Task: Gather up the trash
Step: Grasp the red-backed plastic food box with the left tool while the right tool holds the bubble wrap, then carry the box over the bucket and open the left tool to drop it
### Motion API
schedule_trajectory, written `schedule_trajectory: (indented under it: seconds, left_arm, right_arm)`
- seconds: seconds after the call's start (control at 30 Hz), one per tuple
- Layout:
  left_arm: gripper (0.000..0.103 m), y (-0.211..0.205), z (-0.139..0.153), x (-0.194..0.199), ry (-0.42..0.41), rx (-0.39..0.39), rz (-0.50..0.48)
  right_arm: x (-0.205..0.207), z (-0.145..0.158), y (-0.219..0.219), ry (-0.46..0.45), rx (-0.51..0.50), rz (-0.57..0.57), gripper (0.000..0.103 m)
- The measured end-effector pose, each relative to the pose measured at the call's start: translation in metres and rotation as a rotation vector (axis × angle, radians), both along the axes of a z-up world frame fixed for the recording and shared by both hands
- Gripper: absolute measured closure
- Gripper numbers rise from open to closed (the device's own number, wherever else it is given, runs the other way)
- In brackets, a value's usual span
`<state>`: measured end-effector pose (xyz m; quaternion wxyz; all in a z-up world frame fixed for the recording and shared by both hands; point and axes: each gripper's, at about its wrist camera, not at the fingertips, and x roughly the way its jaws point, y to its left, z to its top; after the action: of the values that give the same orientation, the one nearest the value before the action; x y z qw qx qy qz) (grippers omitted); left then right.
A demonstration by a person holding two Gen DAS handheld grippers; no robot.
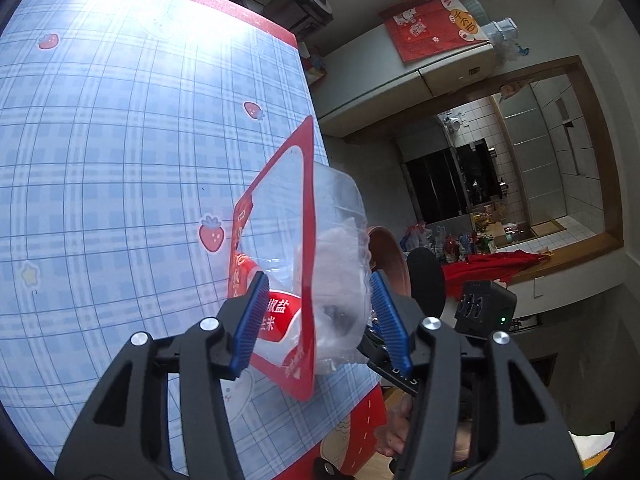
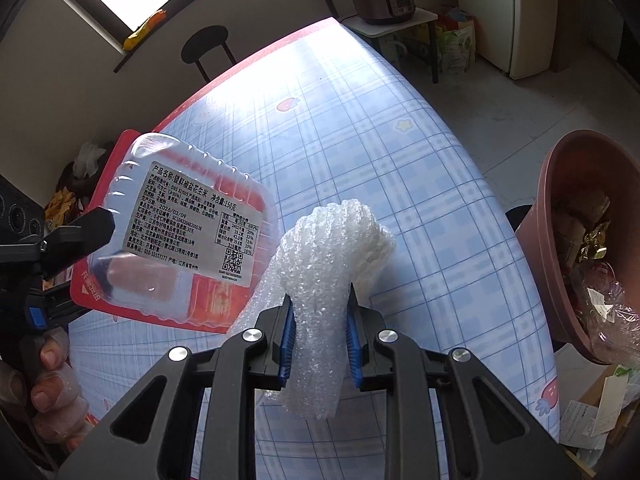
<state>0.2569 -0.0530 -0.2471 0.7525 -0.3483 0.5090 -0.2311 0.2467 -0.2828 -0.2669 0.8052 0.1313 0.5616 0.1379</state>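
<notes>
- Holding stuff in both tongs over the blue plaid tabletop (image 2: pixel 400 184) right now.
- Left tongs (image 1: pixel 320 320) straddle a clear plastic snack tray (image 1: pixel 336 248) with a red card backing, low centre of the left view. The right pad sits against the plastic; can't tell about the other pad.
- Right tongs (image 2: pixel 320 332) are clamped on a scrunched wad of bubble wrap (image 2: pixel 332 252), centre of the right view.
- Brownish trash bin (image 2: pixel 560 240) sits at the right edge, already full of wrappers.
</notes>
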Motion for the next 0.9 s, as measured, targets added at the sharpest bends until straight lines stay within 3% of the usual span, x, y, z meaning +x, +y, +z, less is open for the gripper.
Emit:
schedule_trajectory:
  seconds: [0.1, 0.27, 0.33, 0.63, 0.9]
  left_arm:
    - [0.067, -0.005, 0.008, 0.0, -0.037, 0.021, -0.016]
    - [0.073, -0.002, 0.015, -0.002, -0.044, 0.063, 0.006]
    - [0.085, 0.0, 0.019, -0.006, -0.049, 0.083, 0.02]
    - [0.089, 0.001, 0.053, -0.043, -0.128, 0.129, 0.045]
    - [0.089, -0.03, 0.089, -0.066, -0.203, 0.193, 0.026]
  right_arm:
    - [0.001, 0.001, -0.004, -0.002, 0.001, -0.005, 0.081]
    - [-0.004, 0.005, -0.01, -0.009, 0.007, -0.017, 0.081]
    - [-0.008, 0.01, -0.013, -0.023, 0.013, -0.019, 0.081]
    - [-0.033, 0.043, -0.047, -0.107, 0.064, -0.038, 0.081]
    - [-0.057, 0.061, -0.112, -0.158, 0.099, -0.13, 0.081]
